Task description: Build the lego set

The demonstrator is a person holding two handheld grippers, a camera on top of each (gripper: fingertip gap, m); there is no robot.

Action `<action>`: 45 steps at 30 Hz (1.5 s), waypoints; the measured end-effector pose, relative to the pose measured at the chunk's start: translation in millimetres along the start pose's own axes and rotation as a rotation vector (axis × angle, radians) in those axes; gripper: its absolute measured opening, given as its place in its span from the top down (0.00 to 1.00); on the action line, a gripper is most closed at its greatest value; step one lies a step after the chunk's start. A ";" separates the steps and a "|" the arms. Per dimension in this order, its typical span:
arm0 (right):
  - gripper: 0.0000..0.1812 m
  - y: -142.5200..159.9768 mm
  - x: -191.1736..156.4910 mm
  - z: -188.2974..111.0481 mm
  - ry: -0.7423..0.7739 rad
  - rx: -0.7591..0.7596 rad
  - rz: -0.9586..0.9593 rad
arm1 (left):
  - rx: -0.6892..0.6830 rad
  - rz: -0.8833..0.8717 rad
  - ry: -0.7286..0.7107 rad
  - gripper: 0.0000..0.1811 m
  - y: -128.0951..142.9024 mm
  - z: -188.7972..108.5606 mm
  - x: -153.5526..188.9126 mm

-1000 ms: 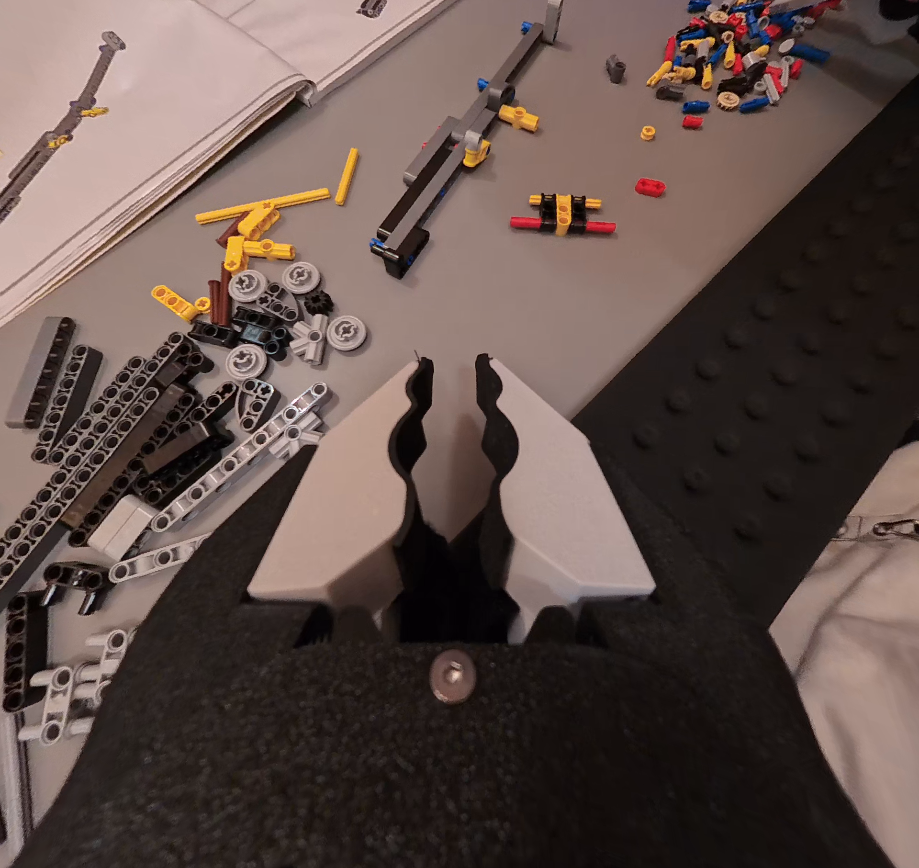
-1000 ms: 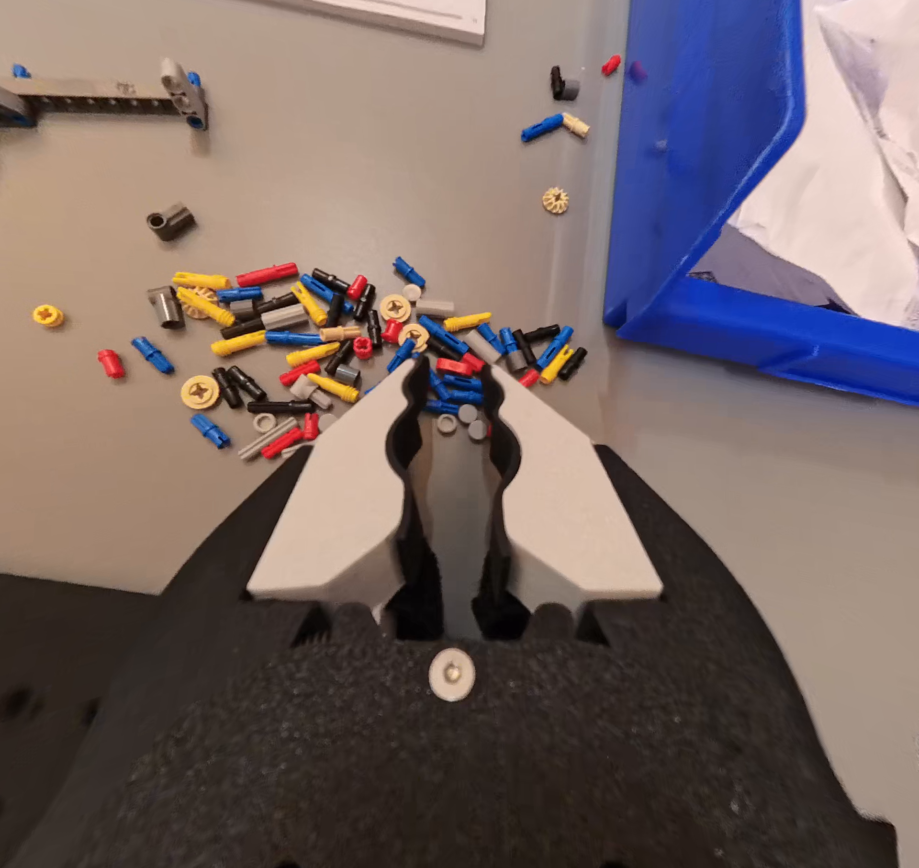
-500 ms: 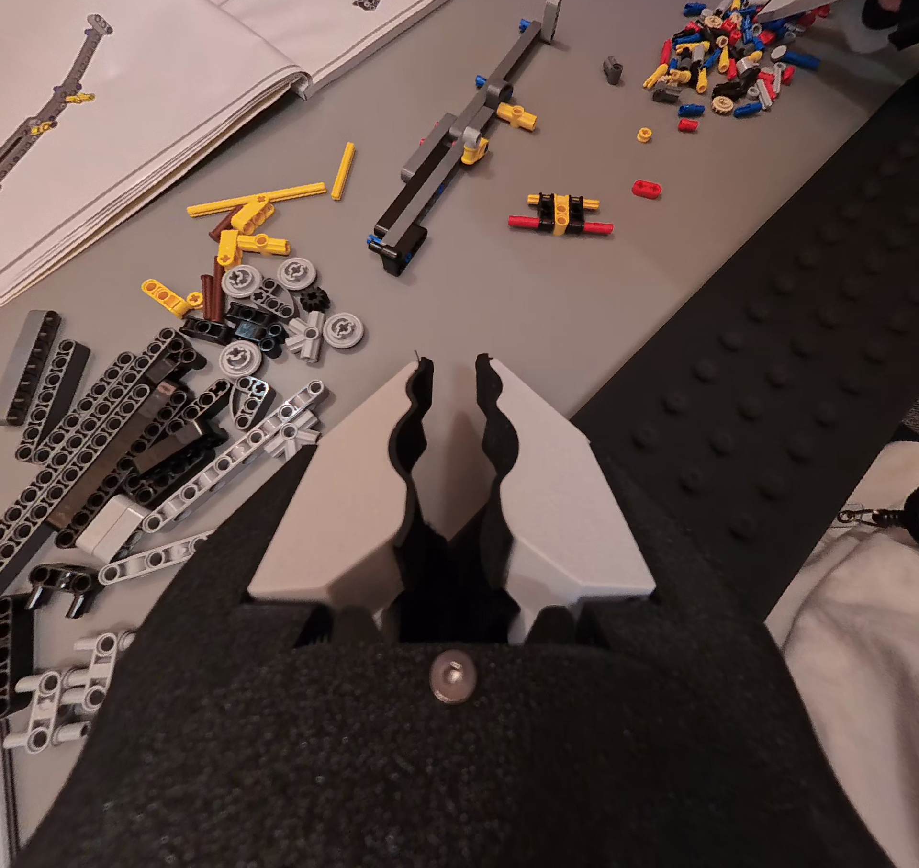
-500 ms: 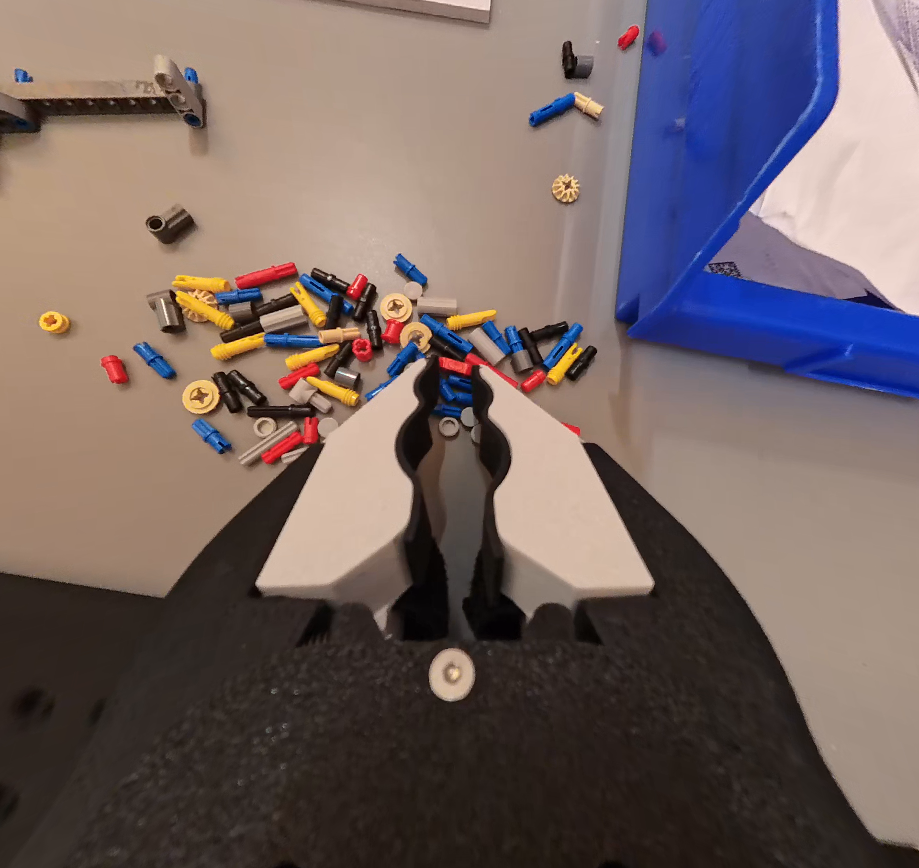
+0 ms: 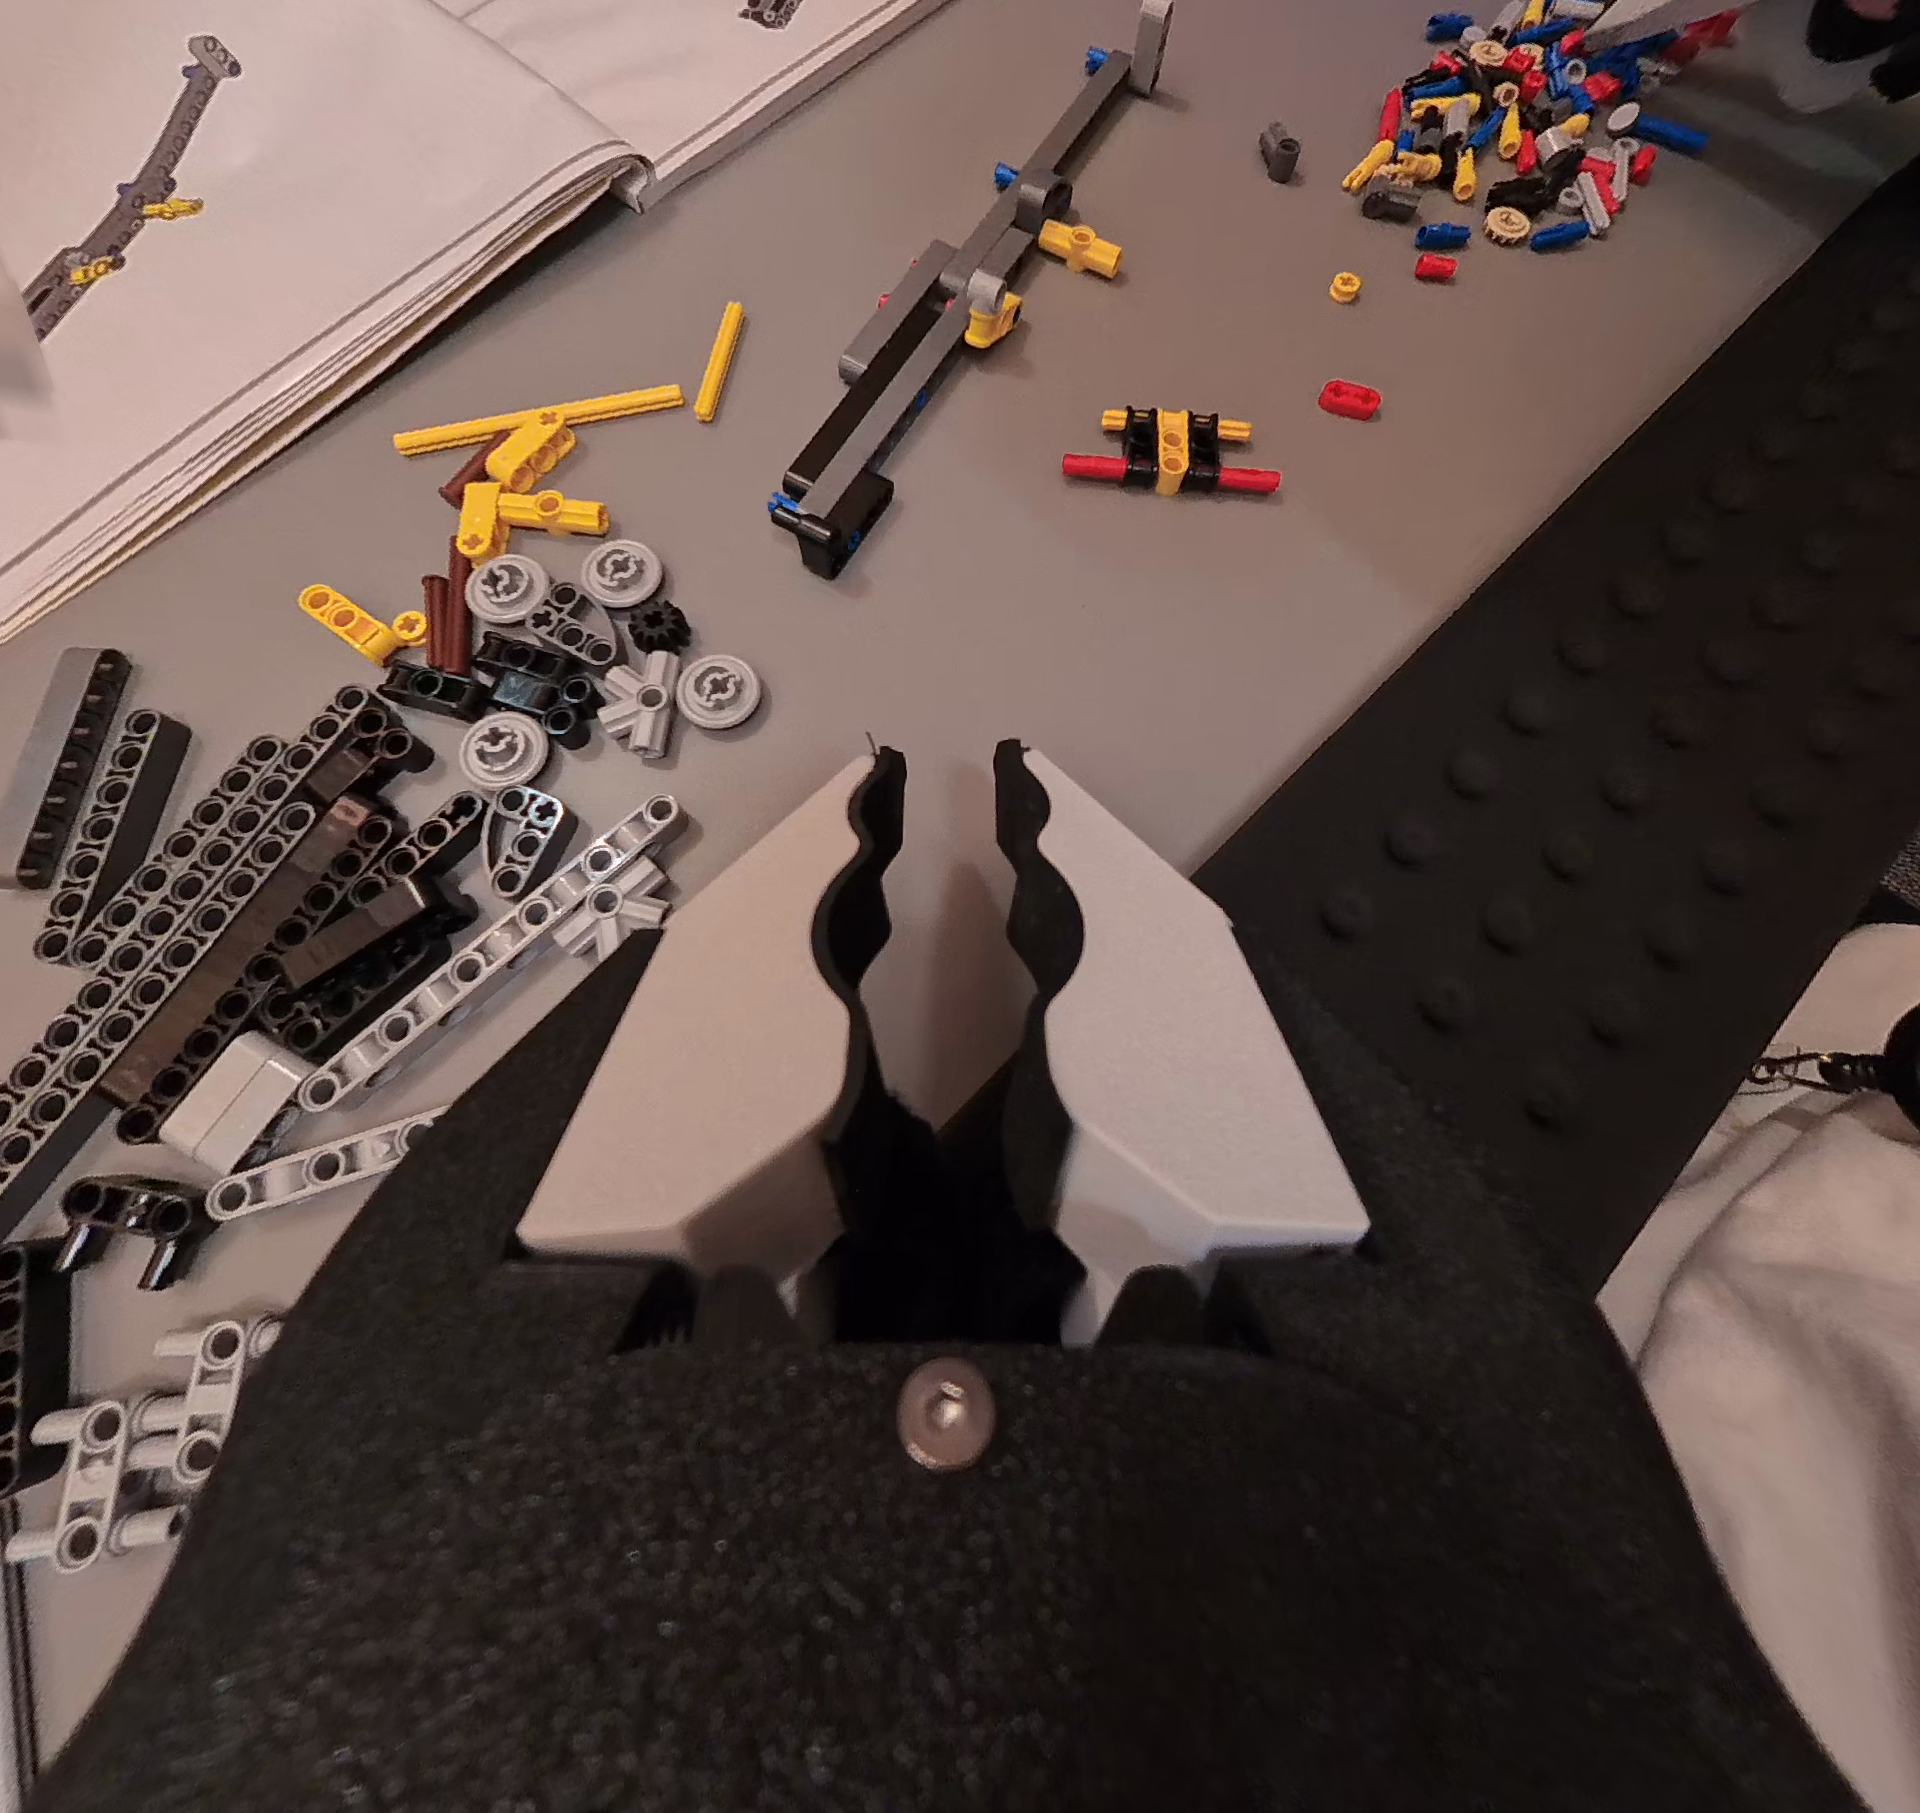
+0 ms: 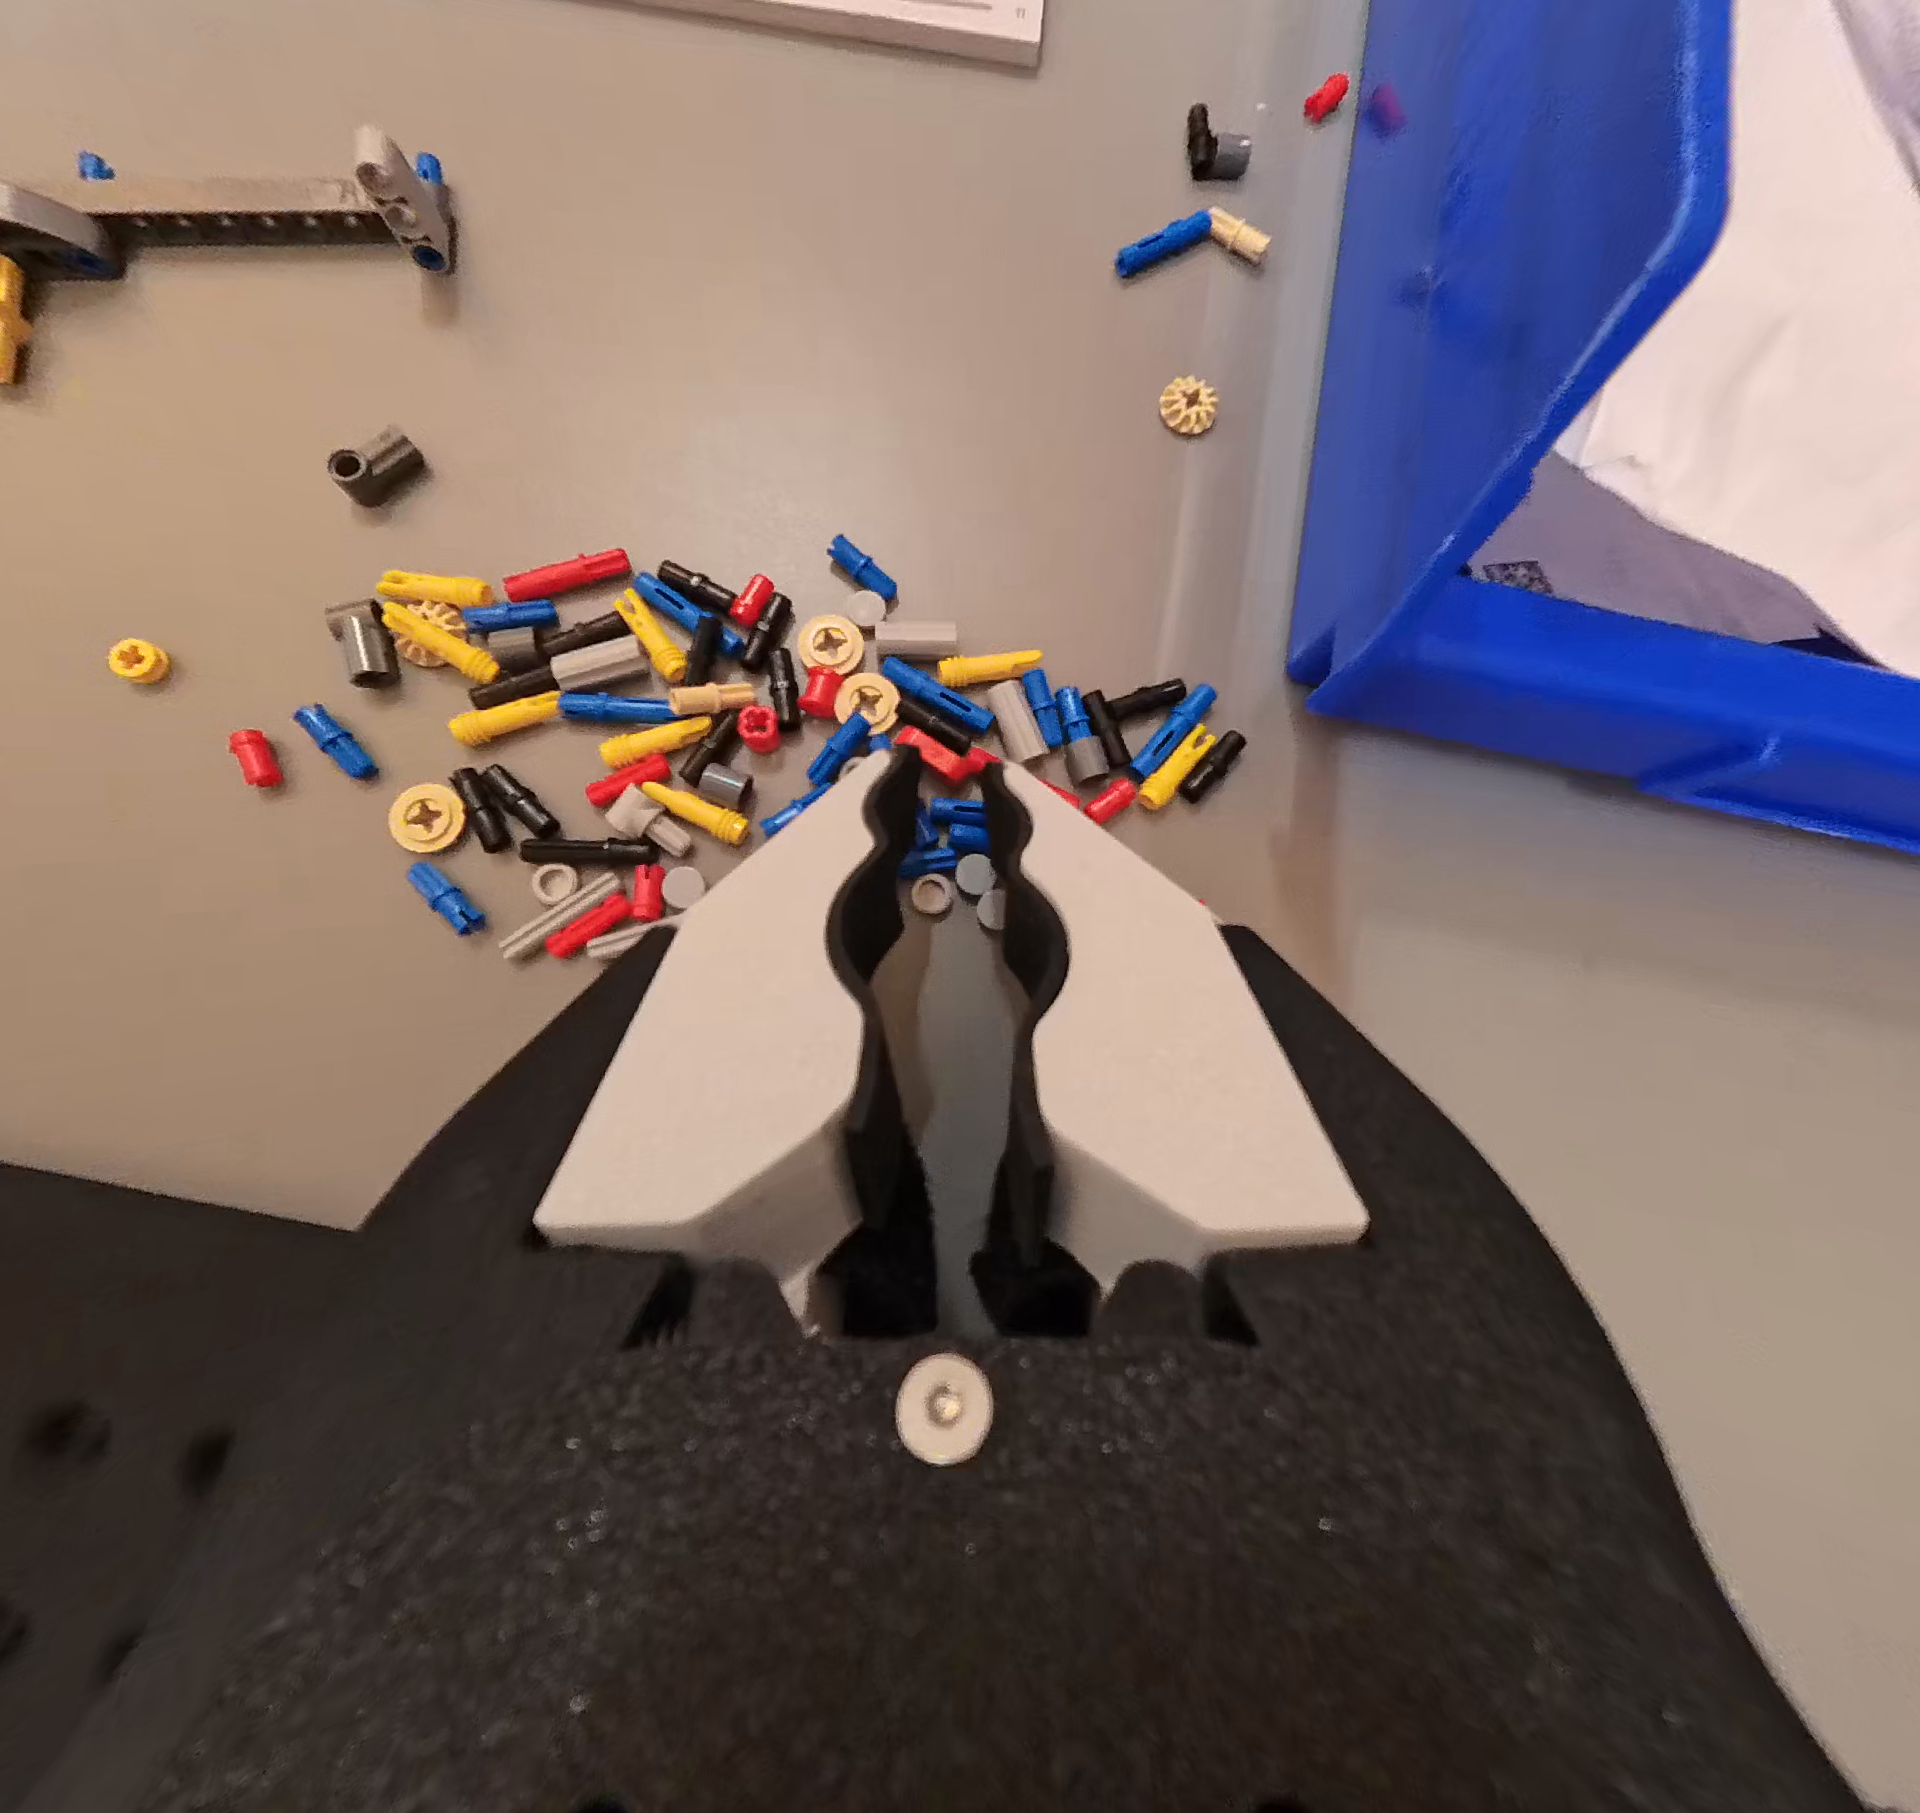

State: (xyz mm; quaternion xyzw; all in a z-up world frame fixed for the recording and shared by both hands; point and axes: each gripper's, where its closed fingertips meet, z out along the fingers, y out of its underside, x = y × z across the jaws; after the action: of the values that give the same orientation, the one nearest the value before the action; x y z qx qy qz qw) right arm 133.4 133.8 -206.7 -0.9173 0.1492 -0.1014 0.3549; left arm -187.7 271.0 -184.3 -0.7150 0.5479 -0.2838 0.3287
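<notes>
Here, both grippers gape empty above the grey table (image 5: 1091, 641); dark studded mat (image 5: 1621, 776), perhaps rubber.

Grey tongs (image 5: 945, 755), wavy black pads, black mounts

Count by kind:
- Open instruction booklet (image 5: 343, 132): one, at the table's far left edge.
- Blue bin (image 6: 1538, 329): one, at the far right corner.
- Grey round discs (image 5: 507, 587): four.
- Long beam assembly (image 5: 966, 288): one.
- Small red-axled subassembly (image 5: 1172, 446): one.
- Loose tan gear (image 6: 1188, 405): one.
- Grippers: two.
</notes>
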 end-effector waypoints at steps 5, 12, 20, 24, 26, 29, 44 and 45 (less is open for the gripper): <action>0.94 -1.3 -4.1 2.9 -0.023 -0.009 -0.011 | -0.003 0.000 0.000 0.91 0.4 0.5 0.1; 0.98 -0.2 -6.3 2.7 -0.076 -0.012 0.022 | -0.007 -0.001 0.004 0.91 0.8 0.9 0.5; 0.95 -7.8 -5.9 -0.4 -0.088 0.043 0.005 | -0.004 0.000 0.001 0.91 0.6 0.8 0.2; 0.94 -2.6 -8.4 5.5 -0.111 -0.007 -0.010 | -0.005 0.000 0.000 0.91 0.6 1.1 0.0; 0.96 -0.1 -10.4 7.3 -0.124 -0.027 -0.012 | -0.006 0.001 0.000 0.91 0.7 1.2 0.2; 0.97 -0.8 -9.4 6.8 -0.114 -0.021 -0.014 | -0.005 0.000 0.002 0.91 0.6 1.0 0.2; 0.98 -29.6 -42.6 -15.6 -0.284 0.160 -0.050 | 0.006 0.008 -0.004 0.91 -0.6 -0.2 0.3; 0.98 -36.5 -68.2 -27.2 -0.393 0.197 -0.095 | 0.007 0.008 -0.005 0.91 -0.6 -0.2 0.4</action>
State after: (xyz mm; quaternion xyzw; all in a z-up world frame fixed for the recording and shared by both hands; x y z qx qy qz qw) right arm 69.0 166.2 -167.5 -0.8864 0.0233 0.0489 0.4598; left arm -187.4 270.7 -183.7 -0.7124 0.5490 -0.2826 0.3335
